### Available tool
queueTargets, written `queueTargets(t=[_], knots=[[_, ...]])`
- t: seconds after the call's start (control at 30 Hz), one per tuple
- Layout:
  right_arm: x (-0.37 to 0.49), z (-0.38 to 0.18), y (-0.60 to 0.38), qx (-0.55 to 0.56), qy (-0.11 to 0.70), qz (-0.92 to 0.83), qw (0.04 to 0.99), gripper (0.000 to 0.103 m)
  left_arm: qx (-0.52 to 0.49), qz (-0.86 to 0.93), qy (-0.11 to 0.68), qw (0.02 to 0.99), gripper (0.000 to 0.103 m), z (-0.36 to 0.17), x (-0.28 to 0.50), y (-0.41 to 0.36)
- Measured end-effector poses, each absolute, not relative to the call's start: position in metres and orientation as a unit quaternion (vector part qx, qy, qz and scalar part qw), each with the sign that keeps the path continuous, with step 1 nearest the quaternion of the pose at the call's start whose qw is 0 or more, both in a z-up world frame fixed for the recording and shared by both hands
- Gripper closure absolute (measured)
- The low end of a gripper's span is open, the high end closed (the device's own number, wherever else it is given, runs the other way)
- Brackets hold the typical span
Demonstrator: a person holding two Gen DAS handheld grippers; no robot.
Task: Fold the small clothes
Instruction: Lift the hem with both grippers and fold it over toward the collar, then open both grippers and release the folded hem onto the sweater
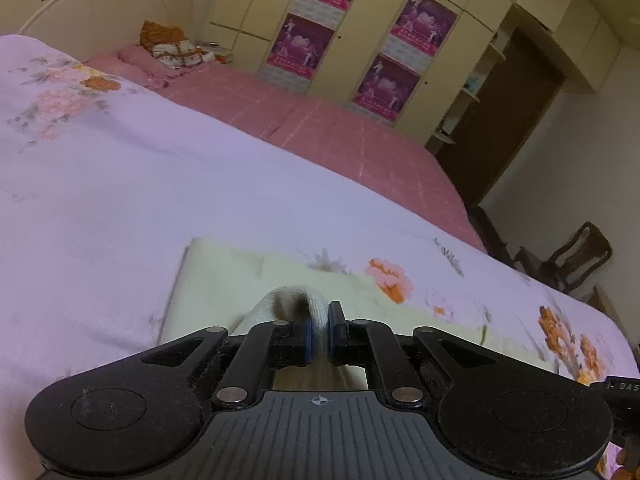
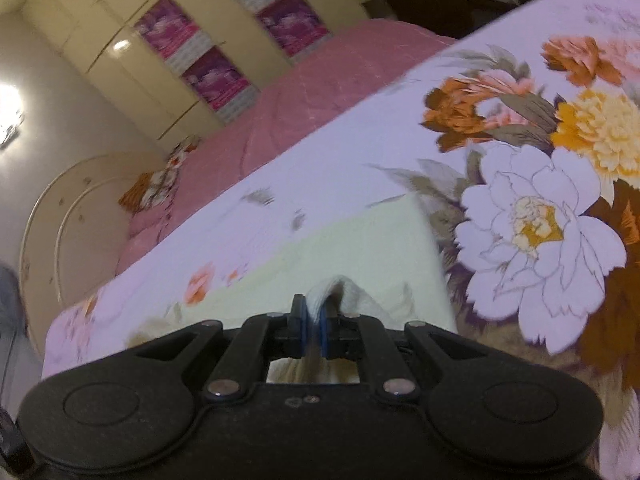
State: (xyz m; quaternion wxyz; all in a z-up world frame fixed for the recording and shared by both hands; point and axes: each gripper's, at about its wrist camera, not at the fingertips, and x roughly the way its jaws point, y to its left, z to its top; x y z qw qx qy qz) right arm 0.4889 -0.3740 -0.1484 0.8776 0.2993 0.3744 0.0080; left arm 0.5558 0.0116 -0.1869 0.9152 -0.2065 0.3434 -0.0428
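Both grippers, left [image 1: 319, 330] and right [image 2: 314, 326], clamped on pale cream cloth [image 1: 224, 276].

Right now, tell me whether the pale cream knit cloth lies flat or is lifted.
Lifted at two spots: the pale cream knit cloth bunches up between both shut hand-held grippers.

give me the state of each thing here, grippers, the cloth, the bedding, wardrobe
left gripper: shut on a bunched edge of the cream cloth
right gripper: shut on another bunched edge of the cream cloth
cream cloth: partly flat on the sheet, lifted at both pinched edges
floral sheet: spread over the bed, under the cloth
pink bedspread: spread flat beyond the sheet
wardrobe doors: closed, posters stuck on them
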Motion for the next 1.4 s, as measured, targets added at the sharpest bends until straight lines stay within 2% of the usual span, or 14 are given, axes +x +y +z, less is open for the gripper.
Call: queueTargets(t=[0.07,0.13,0.2,0.23,0.27,0.33,0.53,0.63,0.7,0.77,0.8,0.93,1.17,1.4], knots=[[0.496,-0.152,-0.377,0.301,0.368,0.000,0.880,0.085,-0.212,-0.044,0.348,0.912,0.093,-0.188,0.563,0.013],[0.499,-0.153,-0.376,0.284,0.362,-0.012,0.888,0.083,-0.215,-0.047,0.345,0.913,0.085,-0.187,0.567,0.014],[0.500,-0.151,-0.379,0.276,0.352,-0.018,0.894,0.071,-0.214,-0.040,0.334,0.917,0.053,-0.183,0.566,0.019],[0.500,-0.150,-0.380,0.274,0.345,-0.021,0.898,0.059,-0.209,-0.026,0.318,0.924,0.023,-0.180,0.563,0.022],[0.500,-0.148,-0.382,0.270,0.337,-0.026,0.902,0.049,-0.202,-0.011,0.303,0.931,0.017,-0.176,0.559,0.025],[0.499,-0.143,-0.385,0.255,0.326,-0.033,0.910,0.046,-0.191,-0.014,0.299,0.935,0.017,-0.173,0.557,0.031],[0.499,-0.141,-0.387,0.214,0.329,-0.042,0.919,0.048,-0.131,-0.012,0.335,0.933,0.017,-0.190,0.550,0.031],[0.501,-0.147,-0.382,0.191,0.346,-0.037,0.918,0.050,-0.108,-0.013,0.352,0.929,0.031,-0.203,0.548,0.027],[0.505,-0.150,-0.372,0.161,0.359,-0.034,0.919,0.059,-0.090,0.007,0.363,0.927,0.037,-0.211,0.549,0.025],[0.511,-0.155,-0.363,0.125,0.376,-0.039,0.917,0.080,-0.098,0.020,0.362,0.927,0.037,-0.217,0.547,0.028],[0.515,-0.160,-0.359,0.105,0.388,-0.045,0.915,0.084,-0.097,0.022,0.360,0.928,0.037,-0.217,0.546,0.029],[0.518,-0.167,-0.363,0.075,0.384,-0.070,0.917,0.084,-0.100,0.036,0.363,0.926,0.037,-0.209,0.542,0.031],[0.493,-0.140,-0.350,0.092,0.361,-0.029,0.928,0.074,-0.066,-0.012,0.329,0.942,0.036,-0.178,0.521,0.005],[0.491,-0.143,-0.318,0.094,0.378,0.012,0.921,0.071,-0.050,-0.045,0.355,0.932,0.036,-0.181,0.533,-0.034]])
